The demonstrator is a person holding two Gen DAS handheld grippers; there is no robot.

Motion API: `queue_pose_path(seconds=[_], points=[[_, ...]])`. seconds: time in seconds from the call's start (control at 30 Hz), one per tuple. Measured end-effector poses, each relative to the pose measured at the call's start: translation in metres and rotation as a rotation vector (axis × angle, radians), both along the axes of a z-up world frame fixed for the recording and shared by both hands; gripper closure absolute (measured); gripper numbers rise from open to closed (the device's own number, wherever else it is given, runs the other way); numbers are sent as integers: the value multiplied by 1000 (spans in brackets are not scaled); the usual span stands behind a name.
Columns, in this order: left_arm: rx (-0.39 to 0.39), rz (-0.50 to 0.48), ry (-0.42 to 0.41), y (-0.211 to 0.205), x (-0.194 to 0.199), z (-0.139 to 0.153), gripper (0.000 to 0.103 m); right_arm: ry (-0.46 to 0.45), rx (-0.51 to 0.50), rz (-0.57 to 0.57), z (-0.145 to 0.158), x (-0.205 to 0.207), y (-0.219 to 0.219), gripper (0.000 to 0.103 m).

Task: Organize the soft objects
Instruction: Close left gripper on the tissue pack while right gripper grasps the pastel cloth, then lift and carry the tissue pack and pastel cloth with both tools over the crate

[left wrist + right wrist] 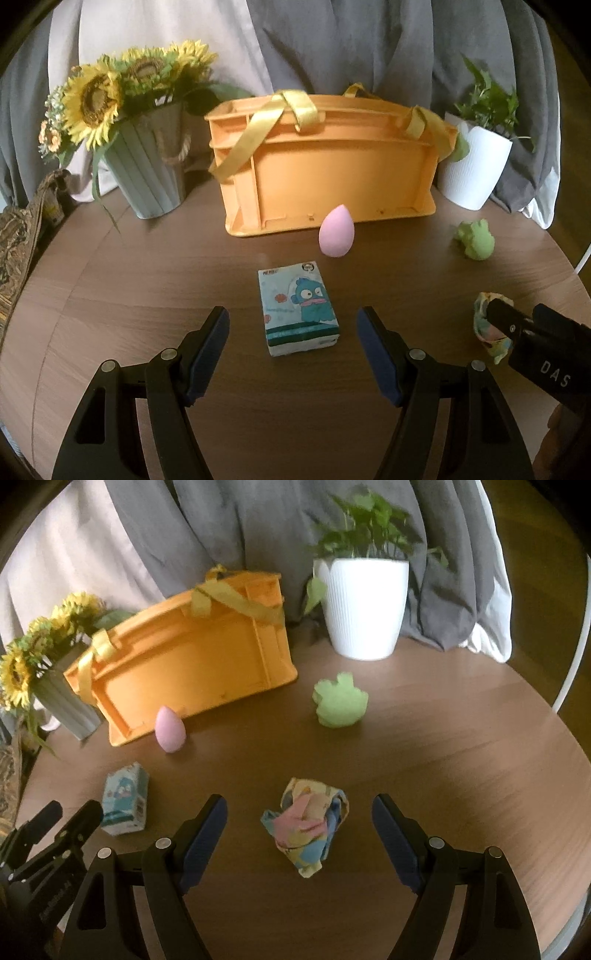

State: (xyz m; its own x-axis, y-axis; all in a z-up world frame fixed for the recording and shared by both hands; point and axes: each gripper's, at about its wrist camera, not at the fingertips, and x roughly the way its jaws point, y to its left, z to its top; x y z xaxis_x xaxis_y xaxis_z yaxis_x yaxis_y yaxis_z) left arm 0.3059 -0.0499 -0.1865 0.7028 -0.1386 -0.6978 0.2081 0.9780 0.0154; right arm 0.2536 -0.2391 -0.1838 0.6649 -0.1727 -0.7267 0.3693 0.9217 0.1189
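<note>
On the round wooden surface, I have both tools lined up: the left gripper stands released with the tissue pack between its jaws, and the right gripper stands released around the crumpled cloth, neither touching. The orange basket lies at the back, with the pink sponge egg just in front and the green frog toy off to its right. I should sink both squarely, centre each item, then close gently so soft things don't slip.
</note>
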Motion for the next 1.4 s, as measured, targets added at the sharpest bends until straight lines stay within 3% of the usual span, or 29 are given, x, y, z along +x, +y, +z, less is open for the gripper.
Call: queue_pose_path(seconds=[0.6,0.7,0.87,1.17,1.4], points=[[11,27,65,-5,29,-30,30,69,18,-18,-30,16,-2,23],[7,25,78,-5,32,-35,30,71,5,-17,-32,18,-1,29],[5,17,91,-5,32,-40,50,74,-8,-15,-33,19,0,43],[9,-4,64,-5,23,-38,51,53,-44,21,-30,17,2,56],[15,-25,42,-6,9,-25,51,21,-46,46,-19,11,3,57]])
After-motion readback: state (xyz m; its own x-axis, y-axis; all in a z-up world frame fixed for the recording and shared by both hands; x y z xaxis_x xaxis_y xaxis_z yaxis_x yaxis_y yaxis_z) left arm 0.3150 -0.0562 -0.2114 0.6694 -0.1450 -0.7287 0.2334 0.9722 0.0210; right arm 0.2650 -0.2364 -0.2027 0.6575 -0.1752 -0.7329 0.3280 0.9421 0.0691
